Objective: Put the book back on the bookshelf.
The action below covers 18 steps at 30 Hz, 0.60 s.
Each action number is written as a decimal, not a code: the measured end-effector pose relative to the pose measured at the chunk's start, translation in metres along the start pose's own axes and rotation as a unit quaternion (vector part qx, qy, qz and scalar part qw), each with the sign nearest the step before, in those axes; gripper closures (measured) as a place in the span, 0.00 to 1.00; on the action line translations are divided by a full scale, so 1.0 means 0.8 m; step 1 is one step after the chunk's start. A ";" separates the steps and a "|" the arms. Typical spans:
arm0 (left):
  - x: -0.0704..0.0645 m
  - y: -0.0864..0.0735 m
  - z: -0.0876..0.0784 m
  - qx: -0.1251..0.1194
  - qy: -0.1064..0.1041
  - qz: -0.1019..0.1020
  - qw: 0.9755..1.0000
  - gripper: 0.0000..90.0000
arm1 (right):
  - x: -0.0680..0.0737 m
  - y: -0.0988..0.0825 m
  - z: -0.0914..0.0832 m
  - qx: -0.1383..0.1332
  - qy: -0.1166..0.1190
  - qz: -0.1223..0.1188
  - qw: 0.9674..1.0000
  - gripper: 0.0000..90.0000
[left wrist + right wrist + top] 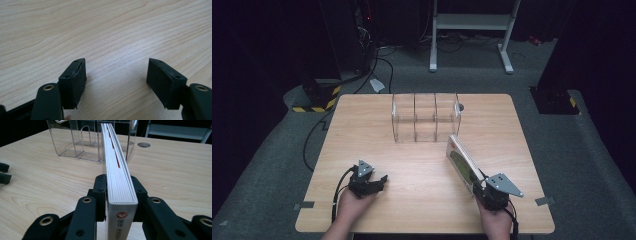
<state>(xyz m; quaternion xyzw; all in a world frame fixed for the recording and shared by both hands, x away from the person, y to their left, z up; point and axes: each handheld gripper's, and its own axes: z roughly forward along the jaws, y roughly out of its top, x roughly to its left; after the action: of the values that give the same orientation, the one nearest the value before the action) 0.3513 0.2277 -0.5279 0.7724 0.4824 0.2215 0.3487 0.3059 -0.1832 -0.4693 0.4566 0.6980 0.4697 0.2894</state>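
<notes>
Right tongs point(117, 192): clenched on the thick white-paged book point(117, 165), one black pad against each cover near the spine end; in the high view they sit at the lower right of the frame point(484, 192), in the person's right hand point(497, 222).
Book: stands on edge between the pads, page block up, a red heart mark and printed characters on its near end; in the high view it slants from the lower right toward the frame's middle point(463, 162).
Left tongs point(116, 75): released, the pads well apart with bare wood between them; lower left of the high view point(379, 181), resting low over the tabletop.
Clear plastic rack with upright dividers point(426, 117): upper middle of the high view, just beyond the book's far end; whether they touch I cannot tell.
Light wooden tabletop point(412, 165): carries the rack.
</notes>
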 end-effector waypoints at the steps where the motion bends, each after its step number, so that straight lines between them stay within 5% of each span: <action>1: 0.000 0.000 0.000 0.000 0.000 0.000 1.000 0.36 | 0.000 0.001 0.000 0.001 -0.002 0.000 1.000 0.80; 8: 0.000 0.000 0.000 0.000 -0.001 0.000 1.000 0.36 | 0.003 0.002 -0.001 0.009 -0.005 0.009 1.000 0.79; 14: 0.000 0.001 0.001 0.000 -0.002 0.003 1.000 0.36 | 0.010 0.005 0.003 0.017 -0.009 -0.022 1.000 0.83; 18: 0.000 0.000 0.000 0.000 -0.001 0.003 1.000 0.36 | 0.011 0.006 0.007 0.015 -0.009 -0.010 1.000 0.84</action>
<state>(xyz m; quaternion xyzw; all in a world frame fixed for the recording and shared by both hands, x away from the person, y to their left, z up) 0.3515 0.2273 -0.5279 0.7740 0.4798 0.2214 0.3489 0.3086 -0.1723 -0.4665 0.4585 0.7067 0.4519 0.2935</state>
